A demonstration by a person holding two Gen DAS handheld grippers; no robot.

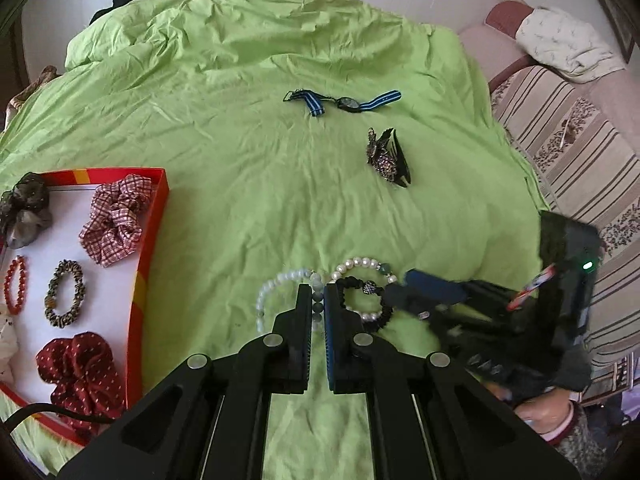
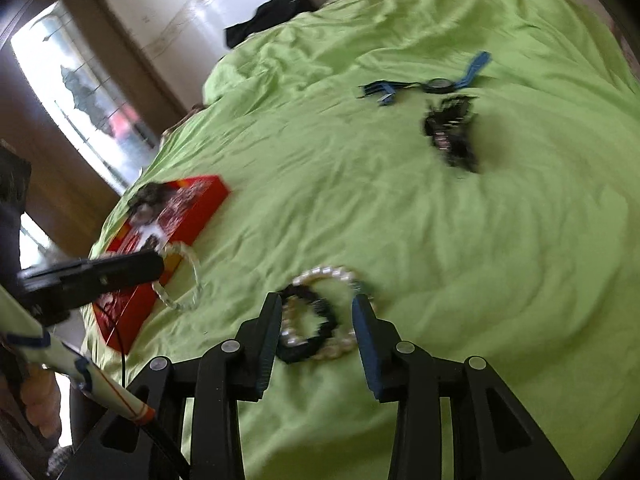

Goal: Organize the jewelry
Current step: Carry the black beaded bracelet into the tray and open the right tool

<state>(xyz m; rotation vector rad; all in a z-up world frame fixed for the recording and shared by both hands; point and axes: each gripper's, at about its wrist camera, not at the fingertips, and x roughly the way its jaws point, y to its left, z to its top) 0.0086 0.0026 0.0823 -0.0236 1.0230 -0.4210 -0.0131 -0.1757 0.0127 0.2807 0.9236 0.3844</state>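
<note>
Currently left gripper (image 1: pixel 318 300) jaws pinch the pale bead bracelet (image 1: pixel 272 296) shut, right gripper (image 2: pixel 316 316) jaws part-open and empty around the pearl bracelet (image 2: pixel 320 312) and black bracelet (image 2: pixel 306 328) on the bed (image 1: pixel 240 140); I'd lift clear, then drop in the red tray (image 1: pixel 154 216).

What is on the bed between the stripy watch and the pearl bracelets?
A sparkly hair clip lies on the green sheet between the watch and the bracelets, clearest in the left wrist view.
</note>
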